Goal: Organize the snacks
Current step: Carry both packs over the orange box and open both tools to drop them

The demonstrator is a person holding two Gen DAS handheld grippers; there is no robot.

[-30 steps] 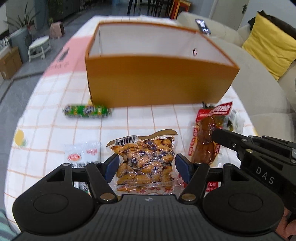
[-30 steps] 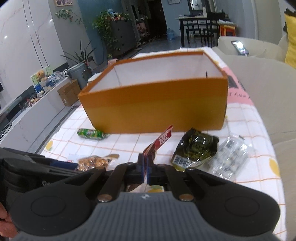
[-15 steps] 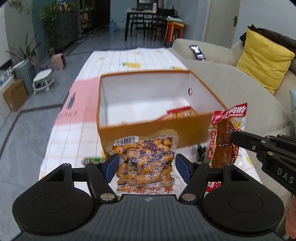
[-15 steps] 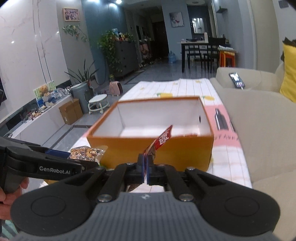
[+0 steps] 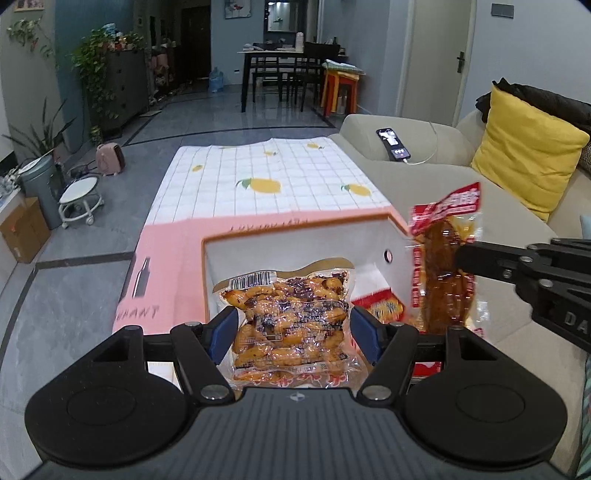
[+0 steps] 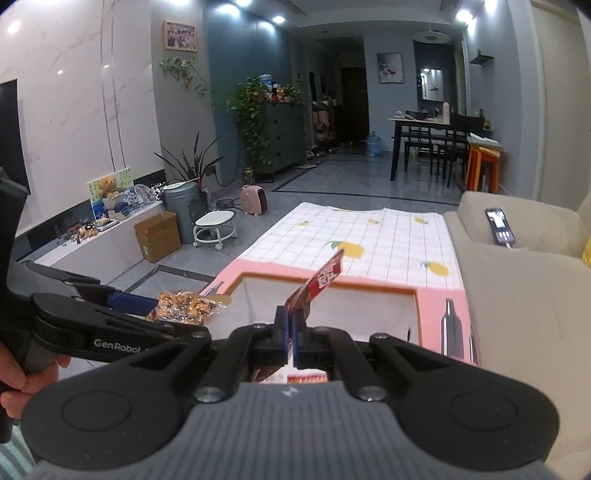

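Orange-rimmed box (image 5: 295, 236) is sitting below both tongs: left tongs (image 5: 291, 328) are gripping a peanut pack (image 5: 291, 314), right tongs (image 6: 293, 332) are pinching a red-labelled meat snack (image 5: 443, 266).

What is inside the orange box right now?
Inside the orange box, one red-and-orange snack packet lies on the white floor. The held peanut pack and both grippers cover the near part, so anything there is hidden.

Dim cool room light, ceiling spots (image 6: 243, 3) glaring, strong fisheye bend at edges, red pack (image 5: 445, 258) slightly motion-blurred.
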